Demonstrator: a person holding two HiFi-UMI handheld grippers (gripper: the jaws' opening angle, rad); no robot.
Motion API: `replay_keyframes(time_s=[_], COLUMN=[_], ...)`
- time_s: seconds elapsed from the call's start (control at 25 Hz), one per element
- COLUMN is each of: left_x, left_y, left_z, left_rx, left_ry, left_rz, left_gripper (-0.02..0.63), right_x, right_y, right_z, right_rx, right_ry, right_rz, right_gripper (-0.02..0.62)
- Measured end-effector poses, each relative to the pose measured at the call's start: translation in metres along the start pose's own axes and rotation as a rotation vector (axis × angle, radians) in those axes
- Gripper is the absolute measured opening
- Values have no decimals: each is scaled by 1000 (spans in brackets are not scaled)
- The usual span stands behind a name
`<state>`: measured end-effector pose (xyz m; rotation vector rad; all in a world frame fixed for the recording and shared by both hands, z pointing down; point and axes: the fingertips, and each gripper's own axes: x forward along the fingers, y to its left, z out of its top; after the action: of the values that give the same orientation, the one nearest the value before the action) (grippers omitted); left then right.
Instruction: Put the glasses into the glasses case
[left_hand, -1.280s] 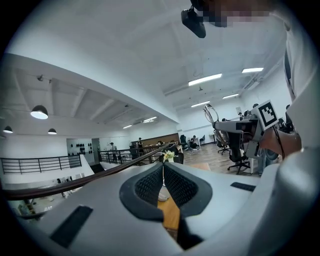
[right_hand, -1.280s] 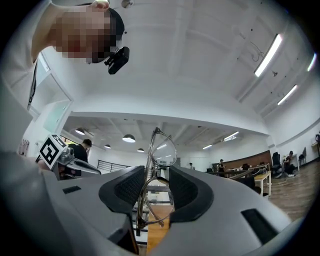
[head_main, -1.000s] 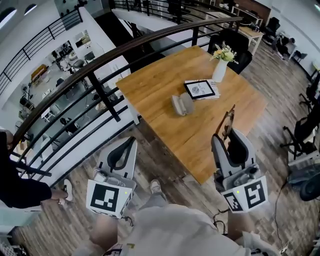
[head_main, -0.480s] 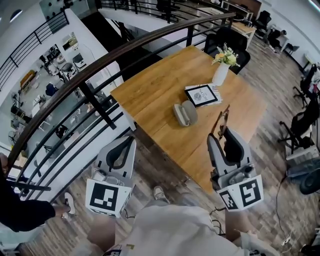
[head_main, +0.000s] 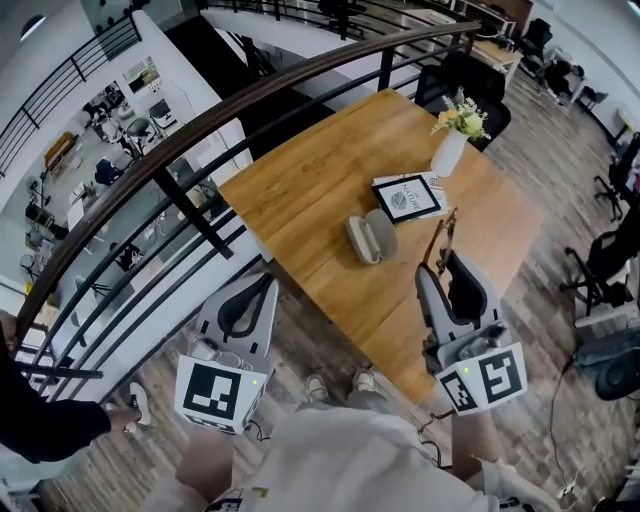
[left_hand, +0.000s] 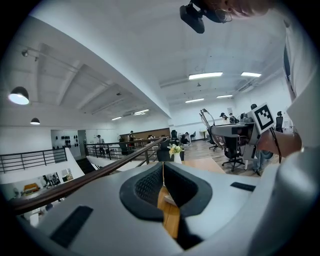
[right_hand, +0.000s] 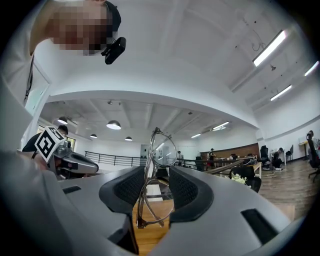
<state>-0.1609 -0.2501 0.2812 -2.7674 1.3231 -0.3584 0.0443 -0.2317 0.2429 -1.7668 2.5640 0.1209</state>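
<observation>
- Gripping the glasses (right_hand: 161, 150) by the frame, your right gripper (head_main: 447, 275) had its jaws pressed onto them, the lenses standing upright above the near part of the surface (head_main: 300, 190).
- Your left gripper (left_hand: 162, 177) was closed on nothing, held low beside the surface.
- The glasses case (head_main: 367, 238) lay open on the surface, apart from the glasses.
- The pick-up looked done; placing them inside was left.
</observation>
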Motion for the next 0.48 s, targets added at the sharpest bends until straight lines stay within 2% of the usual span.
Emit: replay_keyframes(time_s=[0.16,0.48], left_x=[22,80], left_y=[6,12], left_z=[0,14], left_rx=[31,25], left_ry=[-21,-38], left_rz=[5,-13], left_gripper=[21,21], right_x=[15,55], right_y=[-17,-60], right_z=[-7,-19], right_rx=[13,13], right_ry=[9,10], right_rz=[10,3], right_gripper=[176,176])
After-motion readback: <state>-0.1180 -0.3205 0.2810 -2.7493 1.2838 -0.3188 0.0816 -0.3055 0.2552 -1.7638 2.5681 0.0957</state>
